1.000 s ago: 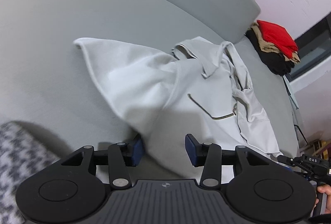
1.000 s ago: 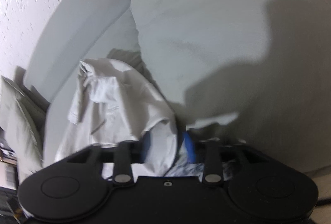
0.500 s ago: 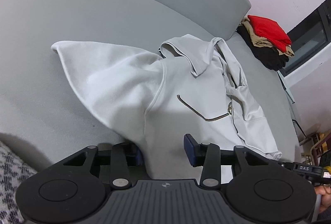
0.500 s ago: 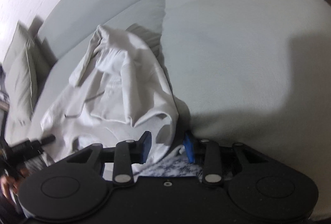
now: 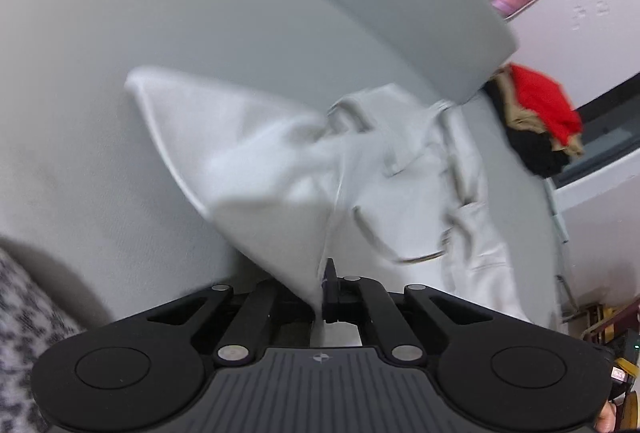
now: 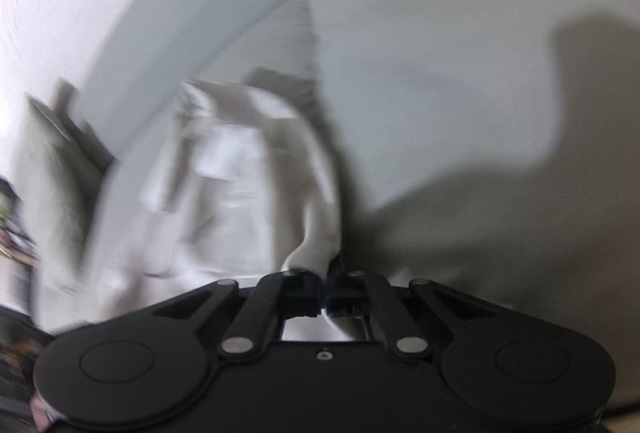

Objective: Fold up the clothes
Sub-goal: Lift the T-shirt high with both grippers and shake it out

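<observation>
While the pale hoodie [image 5: 400,193] sprawls across the grey sofa [image 5: 120,73], the left gripper [image 5: 322,293] pinches its near edge. At the opposite side, the right gripper [image 6: 324,293] pinches another fold, jaws pressed together.

Blur, hidden grips and cut-off edges

Motion blur smears the pale hoodie [image 5: 280,169] in both views, so its folds and drawstring are hard to trace. The cloth covers the inner fingertips of the left gripper [image 5: 322,289], and the right gripper [image 6: 324,293] hides its pinched bit of fabric behind its black body. A patterned cloth [image 5: 24,321] is cut off by the left wrist view's lower left edge. A hand [image 5: 608,421] shows only as a sliver in that view's bottom right corner. The cushion [image 6: 52,169] and clutter beside it are too blurred to identify.
</observation>
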Available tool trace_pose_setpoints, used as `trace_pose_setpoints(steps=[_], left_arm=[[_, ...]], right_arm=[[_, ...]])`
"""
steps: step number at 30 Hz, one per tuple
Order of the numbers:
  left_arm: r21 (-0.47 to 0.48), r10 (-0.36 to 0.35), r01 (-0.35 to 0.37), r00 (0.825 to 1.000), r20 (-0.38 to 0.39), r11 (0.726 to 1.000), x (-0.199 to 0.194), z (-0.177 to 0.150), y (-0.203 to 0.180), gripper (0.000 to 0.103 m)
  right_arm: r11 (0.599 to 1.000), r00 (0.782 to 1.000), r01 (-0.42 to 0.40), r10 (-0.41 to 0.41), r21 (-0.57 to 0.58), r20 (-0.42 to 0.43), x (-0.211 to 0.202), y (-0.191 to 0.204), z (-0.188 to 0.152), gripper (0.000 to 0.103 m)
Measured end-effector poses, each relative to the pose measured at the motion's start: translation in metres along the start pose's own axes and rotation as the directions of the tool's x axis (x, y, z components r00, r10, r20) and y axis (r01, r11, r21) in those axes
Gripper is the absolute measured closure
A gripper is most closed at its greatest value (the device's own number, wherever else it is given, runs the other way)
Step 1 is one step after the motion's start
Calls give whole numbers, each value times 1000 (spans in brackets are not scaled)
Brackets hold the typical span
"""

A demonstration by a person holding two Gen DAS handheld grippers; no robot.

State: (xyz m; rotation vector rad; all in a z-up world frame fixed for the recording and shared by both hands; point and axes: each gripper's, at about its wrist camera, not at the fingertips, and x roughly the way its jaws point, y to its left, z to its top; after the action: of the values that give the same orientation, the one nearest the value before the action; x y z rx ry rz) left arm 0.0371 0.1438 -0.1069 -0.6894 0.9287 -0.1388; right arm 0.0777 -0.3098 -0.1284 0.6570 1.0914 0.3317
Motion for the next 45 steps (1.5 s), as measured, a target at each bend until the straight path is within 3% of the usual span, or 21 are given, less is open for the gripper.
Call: trace_pose_setpoints(steps=[4,6,8,11,13,14,16,18,23,26,29,31,32,33,36,37,38,39,40,43,45], left_arm=[[63,-81,77,994,72,995,-34,41,-57,103],[107,-174,157,970,172,982,-75,69,-91,103],[141,-286,254,905,314,957,-136,88,-112,103],[173,-355,310,804,477,935,-214,91,-123,103],[188,-366,315,767,527,930,-245,84,-127,103],[199,-369,311,752,546,929,-258,79,-130,103],[231,-394,320,711,582,919,-281,64,-135,103],[276,-431,332,655,621,902,-308,48,-139,103],[375,-500,334,509,700,865,-365,14,-150,103],[414,-547,363,461,699,835,-384,7,-155,103],[439,-583,393,427,691,808,-390,8,-158,103],[428,-569,381,450,688,820,-381,17,-157,103],[401,-547,378,488,680,835,-369,28,-155,103],[352,-512,375,551,659,857,-348,41,-151,103],[218,-370,299,728,577,929,-281,81,-142,103],[191,-304,237,773,557,953,-258,98,-142,103],[166,-235,172,812,534,971,-235,114,-142,103],[144,-172,113,841,513,983,-214,130,-143,103],[138,-158,101,844,512,985,-206,142,-149,103],[245,-264,141,757,598,959,-228,157,-185,103],[329,-324,129,683,654,936,-248,156,-207,103]], right_arm=[[970,981,-191,192,151,12,-7,50,6,101],[929,941,-330,311,167,133,-34,85,26,101],[871,853,-475,422,122,308,-88,113,44,101],[803,669,-595,516,-32,534,-180,132,47,101],[829,625,-552,485,-94,612,-223,135,28,101],[841,623,-531,472,-105,624,-237,137,20,101],[852,670,-515,469,-94,576,-242,145,1,101],[855,667,-496,486,-151,565,-267,150,-11,101],[797,547,-525,584,-298,600,-322,171,10,101],[775,498,-494,624,-394,602,-341,186,-7,101],[766,472,-447,640,-461,606,-351,196,-13,101],[772,474,-428,634,-469,611,-348,200,-8,101],[778,479,-420,627,-467,614,-344,202,-3,101],[790,500,-411,613,-456,612,-335,203,3,101],[856,639,-361,516,-370,571,-275,200,34,101],[879,688,-339,475,-335,548,-253,198,45,101],[892,713,-322,449,-318,538,-239,198,54,101],[893,708,-313,447,-324,548,-237,200,60,101],[894,702,-304,444,-329,558,-235,202,66,101],[897,683,-276,436,-345,586,-229,208,82,101],[899,669,-258,431,-355,605,-225,212,93,101]])
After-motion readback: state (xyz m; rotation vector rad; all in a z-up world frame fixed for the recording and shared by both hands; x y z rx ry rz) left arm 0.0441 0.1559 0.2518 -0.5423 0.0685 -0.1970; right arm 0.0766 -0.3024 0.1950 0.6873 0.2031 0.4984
